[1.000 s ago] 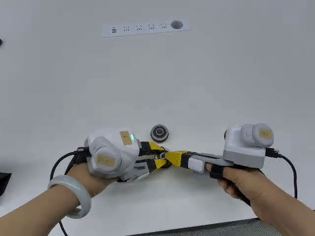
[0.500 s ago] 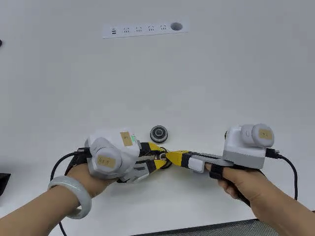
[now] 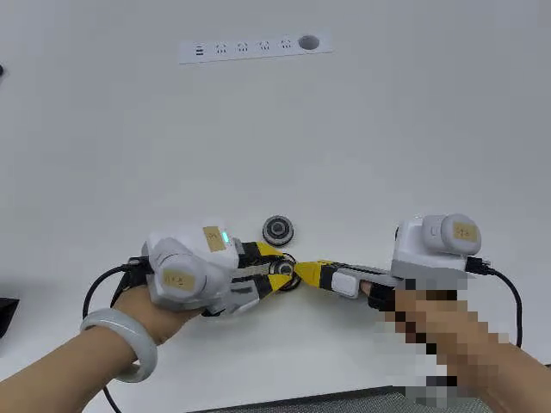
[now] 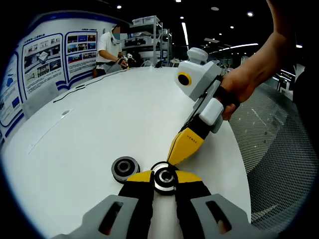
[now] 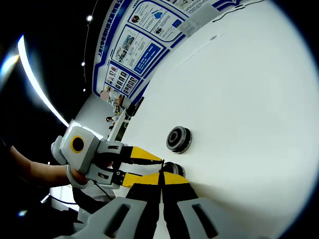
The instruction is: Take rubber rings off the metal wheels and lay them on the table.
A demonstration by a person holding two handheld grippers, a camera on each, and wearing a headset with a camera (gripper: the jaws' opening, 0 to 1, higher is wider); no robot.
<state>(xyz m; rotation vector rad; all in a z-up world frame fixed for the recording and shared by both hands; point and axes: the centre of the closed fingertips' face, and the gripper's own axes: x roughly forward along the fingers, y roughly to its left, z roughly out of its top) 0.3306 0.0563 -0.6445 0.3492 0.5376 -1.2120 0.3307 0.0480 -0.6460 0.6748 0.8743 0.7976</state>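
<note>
Yellow jaws meet low and near the person over the white tabletop. The left hand-held gripper clamps a small metal wheel by its sides, just above the surface. The right hand-held gripper comes in from the right with its jaws drawn narrow, tips touching that wheel's black rubber ring; whether they have pinched the ring cannot be told. A second wheel, ring on, lies on the tabletop just beyond.

The step in hand looks like peeling the ring. It would go best if the left grip bears on the metal faces and leaves the rubber free. The right tips should bite one short stretch of the rim, then roll it outward over the edge, not pull straight.

Tan stickers on both grippers, small print on a yellow jaw and blue wall posters all carry writing too small to read. A white power strip lies far back.
</note>
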